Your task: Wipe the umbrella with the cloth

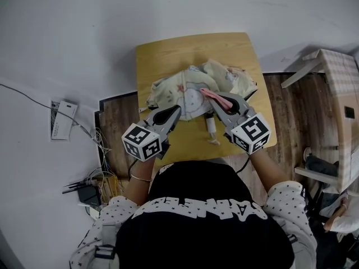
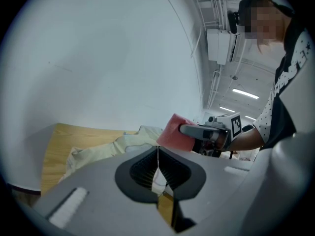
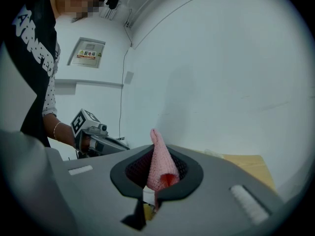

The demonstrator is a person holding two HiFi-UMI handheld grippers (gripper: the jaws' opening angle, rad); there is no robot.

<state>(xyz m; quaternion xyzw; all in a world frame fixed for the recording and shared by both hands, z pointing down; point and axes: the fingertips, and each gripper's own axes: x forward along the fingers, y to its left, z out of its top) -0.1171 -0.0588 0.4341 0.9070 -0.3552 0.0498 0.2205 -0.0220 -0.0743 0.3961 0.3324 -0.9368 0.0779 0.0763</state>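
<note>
A cream patterned umbrella [image 1: 190, 88] lies folded and crumpled on the small wooden table [image 1: 168, 52], its pale handle [image 1: 212, 129] pointing toward me. My left gripper [image 1: 178, 110] is at the umbrella's near edge, jaws shut with a thin strip of the white fabric pinched between them [image 2: 157, 154]. My right gripper [image 1: 220, 101] is just to the right, above the canopy, shut on a pink cloth [image 1: 210, 96]. The cloth [image 3: 160, 161] sticks out past the jaws as a folded point. In the left gripper view the cloth [image 2: 172, 132] hangs over the umbrella [image 2: 98, 154].
The table stands against a white wall, with wooden floor on both sides. A white router [image 1: 60, 119] and tangled cables [image 1: 95, 178] lie on the floor at left. A light wooden box or shelf [image 1: 336, 83] stands at right.
</note>
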